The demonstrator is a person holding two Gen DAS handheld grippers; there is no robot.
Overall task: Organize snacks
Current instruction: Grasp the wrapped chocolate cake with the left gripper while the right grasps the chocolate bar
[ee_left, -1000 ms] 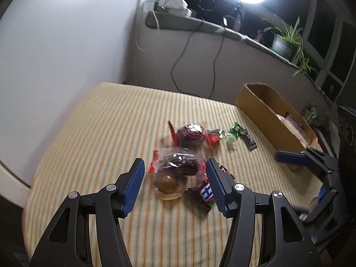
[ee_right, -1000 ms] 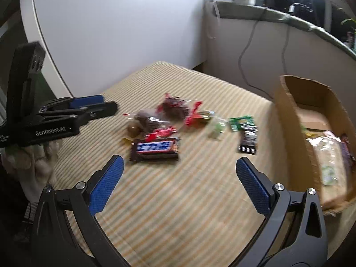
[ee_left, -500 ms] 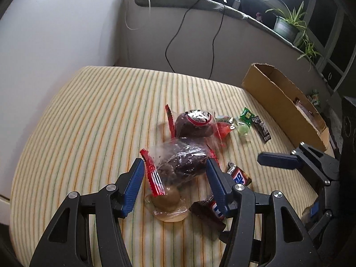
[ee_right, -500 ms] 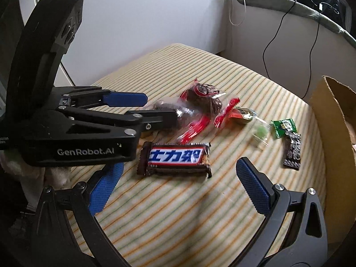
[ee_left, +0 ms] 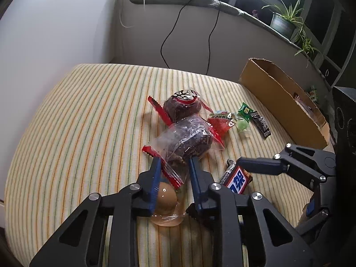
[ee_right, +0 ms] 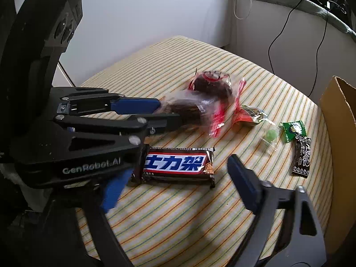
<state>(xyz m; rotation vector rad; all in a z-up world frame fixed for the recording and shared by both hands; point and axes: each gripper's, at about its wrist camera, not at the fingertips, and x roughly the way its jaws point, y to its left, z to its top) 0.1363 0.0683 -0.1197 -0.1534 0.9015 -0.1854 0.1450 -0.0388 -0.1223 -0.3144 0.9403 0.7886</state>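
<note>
Snacks lie on a striped cloth [ee_left: 89, 115]. My left gripper [ee_left: 174, 162] is closing, and its blue pads pinch the near end of a clear-wrapped dark cake packet [ee_left: 187, 138]. The right wrist view shows that grip [ee_right: 169, 113] from the side. A brown round snack in clear wrap [ee_left: 165, 197] lies under the left jaws. My right gripper [ee_right: 178, 171] is closing around a brown chocolate bar [ee_right: 178, 164]. The bar lies between its fingers [ee_right: 242, 178], which stand apart from it. A second cake packet [ee_left: 181, 109] lies just behind the first.
An open cardboard box [ee_left: 278, 95] with some packets inside stands at the right edge. Before it lie a red packet [ee_right: 247, 115], a green candy [ee_right: 272, 134], a green sachet [ee_right: 293, 130] and a dark sachet [ee_right: 301, 158]. Cables hang down the back wall.
Both grippers came down and forward over the snacks. The left jaws went from wide apart to pinching the cake packet. The right jaws narrowed around the chocolate bar.
</note>
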